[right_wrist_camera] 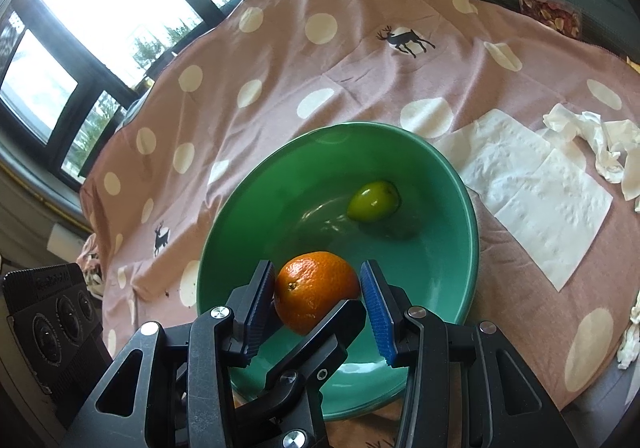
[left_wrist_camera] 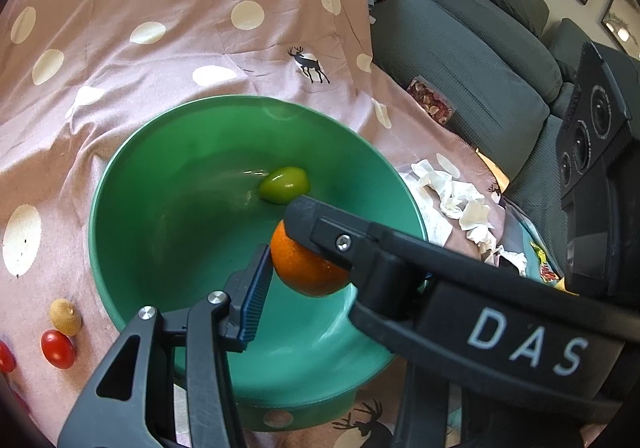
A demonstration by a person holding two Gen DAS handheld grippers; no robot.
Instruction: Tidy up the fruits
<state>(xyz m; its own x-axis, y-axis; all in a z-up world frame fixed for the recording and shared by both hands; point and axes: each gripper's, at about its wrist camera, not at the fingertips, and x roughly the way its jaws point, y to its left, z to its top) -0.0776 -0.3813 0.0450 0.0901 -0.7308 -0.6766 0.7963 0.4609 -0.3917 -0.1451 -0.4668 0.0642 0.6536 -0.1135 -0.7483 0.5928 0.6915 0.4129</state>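
While part-open, right fingers [right_wrist_camera: 260, 300] around orange [right_wrist_camera: 316, 288]

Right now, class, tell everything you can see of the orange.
The orange is round, bright, with a dimpled, glossy peel and a small dark stem scar facing the right wrist camera. It hangs above the inside of the green bowl, not resting on it. Both tools, left and right, have fingers against its sides. The green fruit lies apart, deeper in the bowl.

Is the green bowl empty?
No, the green bowl has a green fruit lying in it, and an orange hangs over it.
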